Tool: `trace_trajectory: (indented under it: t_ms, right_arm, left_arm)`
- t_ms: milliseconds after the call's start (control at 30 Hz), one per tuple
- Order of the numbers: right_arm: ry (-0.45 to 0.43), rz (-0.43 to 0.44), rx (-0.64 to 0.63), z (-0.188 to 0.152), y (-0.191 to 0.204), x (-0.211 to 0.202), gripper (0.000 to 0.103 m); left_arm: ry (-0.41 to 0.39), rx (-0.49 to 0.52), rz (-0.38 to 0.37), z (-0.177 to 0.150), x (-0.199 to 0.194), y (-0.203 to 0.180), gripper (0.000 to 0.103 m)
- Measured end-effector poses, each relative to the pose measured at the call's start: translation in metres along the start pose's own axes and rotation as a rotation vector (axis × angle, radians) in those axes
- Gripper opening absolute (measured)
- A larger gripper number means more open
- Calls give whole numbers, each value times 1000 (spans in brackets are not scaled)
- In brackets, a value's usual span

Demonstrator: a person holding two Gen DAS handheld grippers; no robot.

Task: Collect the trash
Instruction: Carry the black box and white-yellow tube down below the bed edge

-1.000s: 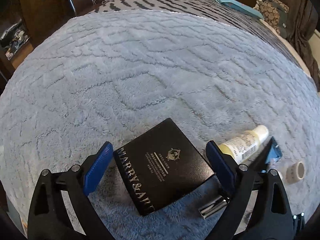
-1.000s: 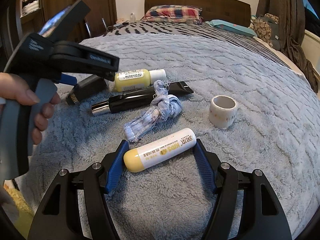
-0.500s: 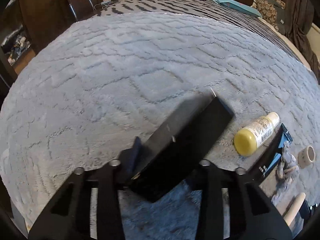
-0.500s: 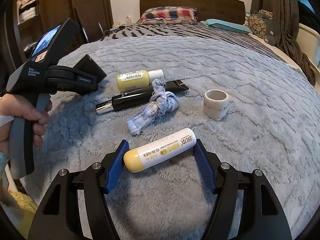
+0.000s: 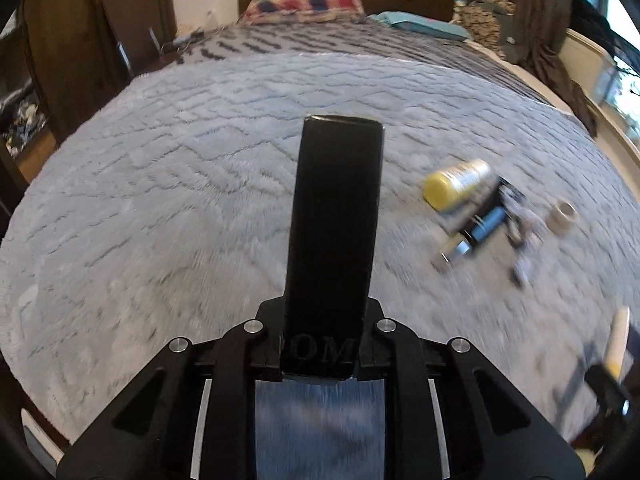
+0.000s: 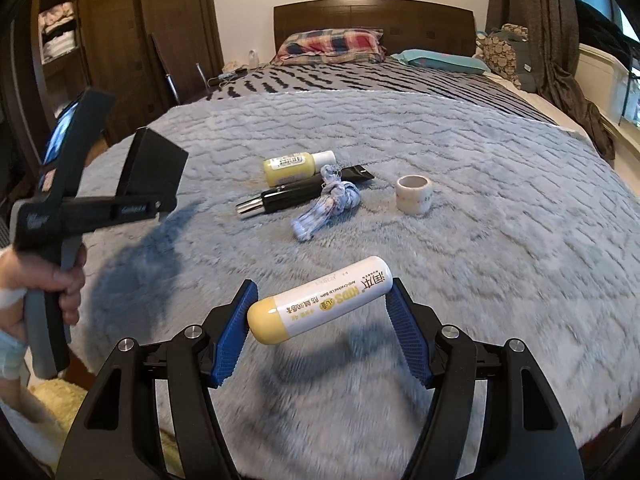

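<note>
Between the closed jaws of the left gripper (image 5: pixel 320 344), a flat black box (image 5: pixel 336 220) stands on edge, clamped across its thin sides and pointing straight ahead, clear of the grey plush blanket (image 5: pixel 160 200) beneath it. Held by the narrow dimension, the box fits the jaw span, which is likely why it is turned edgewise rather than flat. In the right wrist view the same box (image 6: pixel 154 164) hangs in the air off to the left of the right gripper (image 6: pixel 320 316), gripped by the tool in the person's left hand (image 6: pixel 60 292).

The right gripper pinches a white lip-balm tube with a yellow cap (image 6: pixel 320 300) end to end, one blue pad on the cap and the other on the far end; its shadow on the blanket below suggests it is lifted off the surface. With both tools loaded, the next stop is presumably a bin, which neither view shows.

Ahead of the right gripper, and to the right of the left one, the rest of the litter lies in a loose cluster on the blanket: a yellow bottle with a white cap (image 6: pixel 298 166), a black tube (image 6: pixel 304 196) just in front of it, a knotted blue-white rag (image 6: pixel 328 204) lying across the tube, and a white tape roll (image 6: pixel 414 196) standing apart to the right. These appear to await collection.
</note>
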State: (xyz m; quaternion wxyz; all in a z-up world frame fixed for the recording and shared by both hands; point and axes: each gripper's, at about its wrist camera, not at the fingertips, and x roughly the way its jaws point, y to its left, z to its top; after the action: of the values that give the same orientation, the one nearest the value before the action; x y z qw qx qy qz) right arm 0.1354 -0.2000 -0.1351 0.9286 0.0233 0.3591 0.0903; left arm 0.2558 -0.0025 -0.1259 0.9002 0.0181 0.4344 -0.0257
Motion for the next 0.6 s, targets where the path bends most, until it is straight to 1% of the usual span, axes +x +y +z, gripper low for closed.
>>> trace_trajectory:
  t_ms: [200,367,467,600]
  right_arm:
    - [-34,-10,0,-17,8,-36,67]
    - [-54,-15,5,-36,14,-64,67]
    - [-55,-14,22,-50,16,-77,67]
    - [-39,-21,42,-68,16,-86,67]
  left_arm:
    - [-62,67,-42,-40,-51,-8,19]
    - [-89,109,-96,-78,-89,-15,19]
    - [-92,130,-127,-104,-106,-19,19]
    - [-69,133,-169,-137,-117,-21,19]
